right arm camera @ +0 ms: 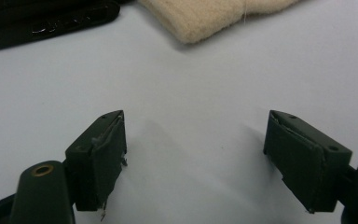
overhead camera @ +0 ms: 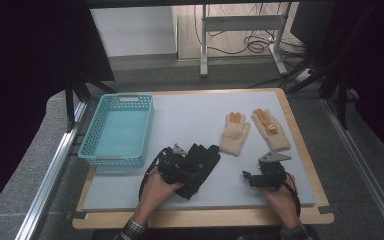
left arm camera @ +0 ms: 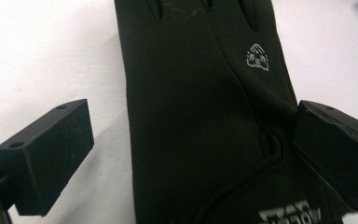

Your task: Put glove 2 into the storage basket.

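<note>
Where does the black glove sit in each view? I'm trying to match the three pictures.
High view: black glove lower centre, under the left gripper.
Left gripper view: glove centre, between the open jaws.
Right gripper view: its edge at top left.
Shared landmark: the white table mat.

Even overhead light, soft shadows, dark surroundings, slightly soft close-ups.

Site: lab-type recording station | Evidence: pale work board (overhead camera: pixel 200 125) framed by aluminium rails (overhead camera: pixel 45 185) | dark curtains (overhead camera: pixel 25 60) hung at both sides | loose cables (overhead camera: pixel 250 42) seen beneath a metal desk frame (overhead camera: pixel 240 22).
</note>
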### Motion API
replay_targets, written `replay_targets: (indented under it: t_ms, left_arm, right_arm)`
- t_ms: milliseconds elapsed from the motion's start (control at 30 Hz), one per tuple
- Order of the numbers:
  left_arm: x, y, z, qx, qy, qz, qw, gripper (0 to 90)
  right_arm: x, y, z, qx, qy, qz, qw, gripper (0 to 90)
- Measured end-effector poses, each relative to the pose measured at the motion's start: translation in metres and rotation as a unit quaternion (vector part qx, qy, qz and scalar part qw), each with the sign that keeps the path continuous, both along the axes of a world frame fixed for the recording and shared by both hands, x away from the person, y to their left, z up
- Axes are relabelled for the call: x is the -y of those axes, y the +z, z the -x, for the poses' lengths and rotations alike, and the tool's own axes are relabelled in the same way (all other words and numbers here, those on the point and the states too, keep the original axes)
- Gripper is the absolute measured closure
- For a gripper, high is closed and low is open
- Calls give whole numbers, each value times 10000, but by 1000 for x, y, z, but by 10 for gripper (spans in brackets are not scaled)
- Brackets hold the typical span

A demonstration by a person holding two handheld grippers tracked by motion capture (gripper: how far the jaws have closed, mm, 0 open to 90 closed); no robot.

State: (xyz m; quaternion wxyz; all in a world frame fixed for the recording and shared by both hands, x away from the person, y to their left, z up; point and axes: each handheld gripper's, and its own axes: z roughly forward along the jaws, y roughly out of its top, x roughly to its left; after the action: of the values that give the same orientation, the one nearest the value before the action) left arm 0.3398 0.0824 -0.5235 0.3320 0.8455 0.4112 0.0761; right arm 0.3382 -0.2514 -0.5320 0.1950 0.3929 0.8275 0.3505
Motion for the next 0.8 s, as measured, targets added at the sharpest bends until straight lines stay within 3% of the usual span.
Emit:
replay_targets:
  t_ms: [200,433,500,567,800]
  left_arm:
    - [14,-2,6,-47,-224,-150,9996,0]
    - [27,-7,13,170,-262,-808,9962,0]
    - [26,-8,12,130,-196,-798,9965,0]
    - [22,-8,7,-78,-31,-748,9972,0]
    - [13,-3,6,-53,104,-690,9975,166]
  right_arm:
    - [0,0,0,-1,1,1,10000,205]
    - [0,0,0,0,1,-1,10000,205]
    - [0,0,0,0,-1,-2,10000,205]
    - [0,0,0,2,2,2,10000,205]
    - [0,0,0,-1,1,-4,10000,205]
